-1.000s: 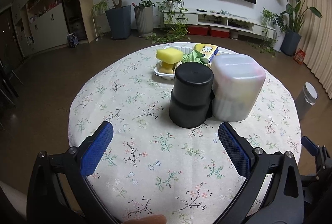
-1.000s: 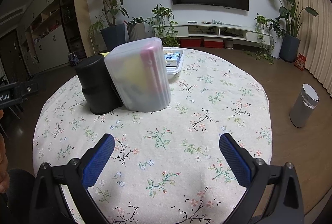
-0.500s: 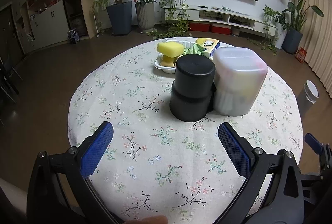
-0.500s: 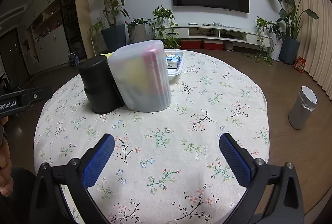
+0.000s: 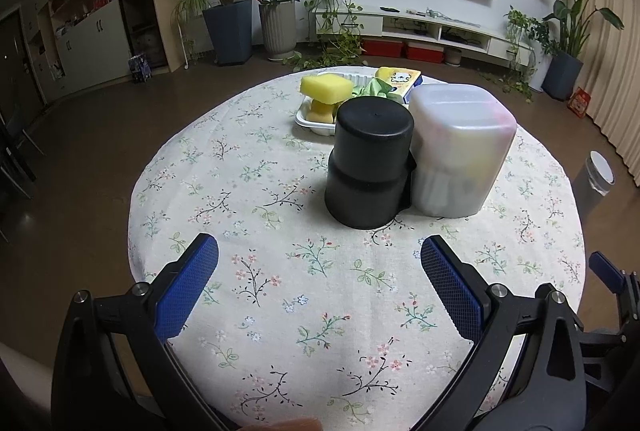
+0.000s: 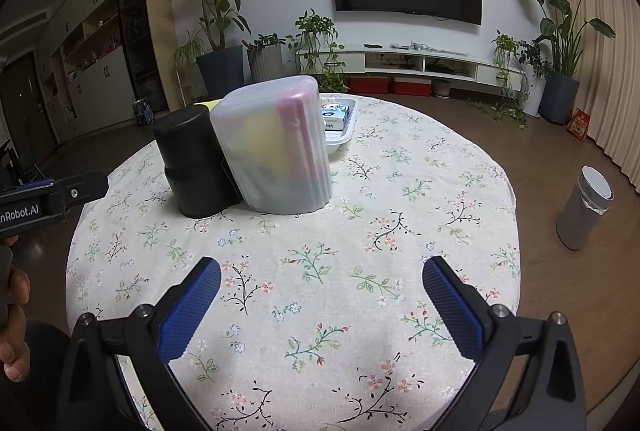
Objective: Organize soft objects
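Yellow sponges (image 5: pixel 326 88) heaped in far white tray (image 5: pixel 308 121) | left gripper (image 5: pixel 319 257), right gripper (image 6: pixel 321 273) near, jaws spread, empty | stage unclear: sorting due or finished

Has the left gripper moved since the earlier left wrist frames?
Yes. The left gripper has backed away slightly: the black container sits a little smaller and higher above its fingers, with more tablecloth in between.

Both wrist views forward, table (image 5: pixel 320 311) shared
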### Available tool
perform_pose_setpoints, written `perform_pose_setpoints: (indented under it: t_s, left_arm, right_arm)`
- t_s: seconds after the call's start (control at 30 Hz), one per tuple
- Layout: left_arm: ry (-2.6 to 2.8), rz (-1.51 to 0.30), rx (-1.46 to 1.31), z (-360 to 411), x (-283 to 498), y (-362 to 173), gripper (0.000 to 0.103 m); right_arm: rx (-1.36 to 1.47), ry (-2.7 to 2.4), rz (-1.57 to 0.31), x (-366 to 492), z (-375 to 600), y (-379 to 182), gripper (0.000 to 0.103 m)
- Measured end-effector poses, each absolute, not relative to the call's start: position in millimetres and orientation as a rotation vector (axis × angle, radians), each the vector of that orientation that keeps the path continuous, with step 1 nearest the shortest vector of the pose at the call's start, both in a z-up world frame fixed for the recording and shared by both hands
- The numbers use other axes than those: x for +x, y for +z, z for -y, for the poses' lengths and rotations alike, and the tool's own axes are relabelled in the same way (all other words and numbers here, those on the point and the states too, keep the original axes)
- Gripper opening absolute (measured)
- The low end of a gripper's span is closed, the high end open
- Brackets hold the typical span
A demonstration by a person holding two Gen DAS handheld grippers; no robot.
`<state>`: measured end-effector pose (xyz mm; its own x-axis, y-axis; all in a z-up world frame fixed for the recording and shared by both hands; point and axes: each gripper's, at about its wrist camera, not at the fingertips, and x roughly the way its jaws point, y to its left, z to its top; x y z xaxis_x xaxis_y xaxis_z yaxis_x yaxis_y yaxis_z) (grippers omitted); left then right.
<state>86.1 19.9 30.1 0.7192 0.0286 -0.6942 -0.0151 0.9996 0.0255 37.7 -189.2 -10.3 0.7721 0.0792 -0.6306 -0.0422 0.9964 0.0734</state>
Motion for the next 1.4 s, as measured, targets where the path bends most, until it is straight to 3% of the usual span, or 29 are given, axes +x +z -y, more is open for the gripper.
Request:
perform_pose_setpoints:
  t_s: [1.4]
  left_arm:
    - [0.035, -0.78, 0.043, -15.2, 87.7, 26.6, 0.103]
  right_arm:
    - [0.059, 0.067, -0.688, 35.9, 187.1, -9.3, 0.103]
